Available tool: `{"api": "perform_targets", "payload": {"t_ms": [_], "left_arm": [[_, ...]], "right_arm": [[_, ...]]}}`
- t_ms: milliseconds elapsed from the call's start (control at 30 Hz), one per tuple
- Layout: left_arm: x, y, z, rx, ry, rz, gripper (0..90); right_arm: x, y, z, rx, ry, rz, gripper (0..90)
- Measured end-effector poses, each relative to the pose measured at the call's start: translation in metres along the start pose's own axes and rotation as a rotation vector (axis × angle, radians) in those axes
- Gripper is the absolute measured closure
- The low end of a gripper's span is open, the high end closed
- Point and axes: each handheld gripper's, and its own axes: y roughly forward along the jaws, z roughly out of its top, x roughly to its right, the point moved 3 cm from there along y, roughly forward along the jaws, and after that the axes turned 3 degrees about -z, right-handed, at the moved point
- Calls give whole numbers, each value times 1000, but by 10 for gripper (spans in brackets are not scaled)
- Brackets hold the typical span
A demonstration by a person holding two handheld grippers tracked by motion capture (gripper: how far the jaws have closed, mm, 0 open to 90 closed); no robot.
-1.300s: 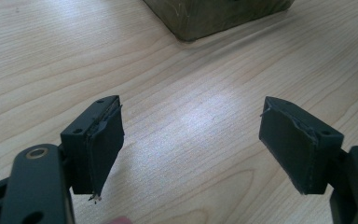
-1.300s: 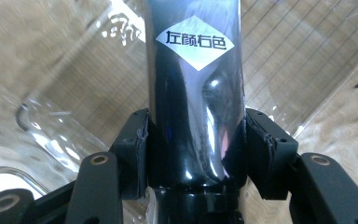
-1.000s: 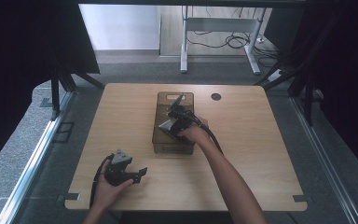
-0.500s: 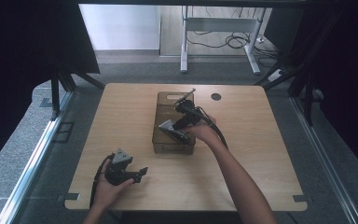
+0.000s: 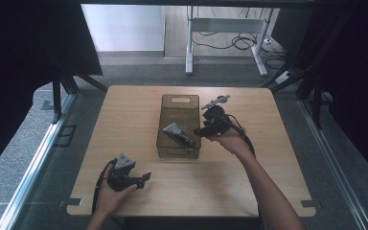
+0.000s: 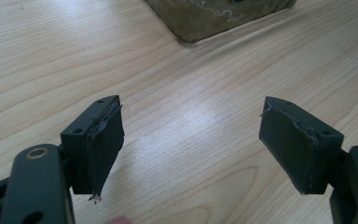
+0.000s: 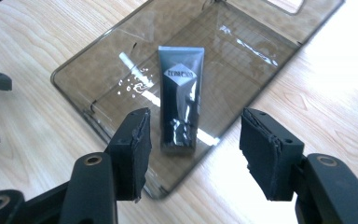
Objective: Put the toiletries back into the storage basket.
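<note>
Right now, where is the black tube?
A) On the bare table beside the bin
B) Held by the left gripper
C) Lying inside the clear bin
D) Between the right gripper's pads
C: the tube lies flat on the floor of the bin, with the right gripper open above it.

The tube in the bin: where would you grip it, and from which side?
Grip the tube across its flat body near the middle, coming straight down from above. It lies flat on the floor of the clear bin, whose walls block any sideways approach. The right gripper, jaws open and empty, is nearest; turn it so the jaws span the tube's narrow width.
</note>
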Motion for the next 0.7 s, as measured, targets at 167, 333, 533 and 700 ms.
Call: {"api": "perform_targets", "payload": {"t_ms": [167, 333, 533, 700], "left_arm": [[1, 2, -2, -6, -5, 3, 223], [0, 2, -2, -8, -8, 4, 223], [1, 5, -3, -18, -14, 1, 223], [2, 9, -3, -26, -14, 0, 223]], "right_arm": [[11, -19, -19, 30, 15, -9, 441], [21, -36, -45, 54, 29, -14, 441], [29, -47, -84, 94, 37, -29, 440], [32, -50, -122, 130, 55, -36, 440]]}}
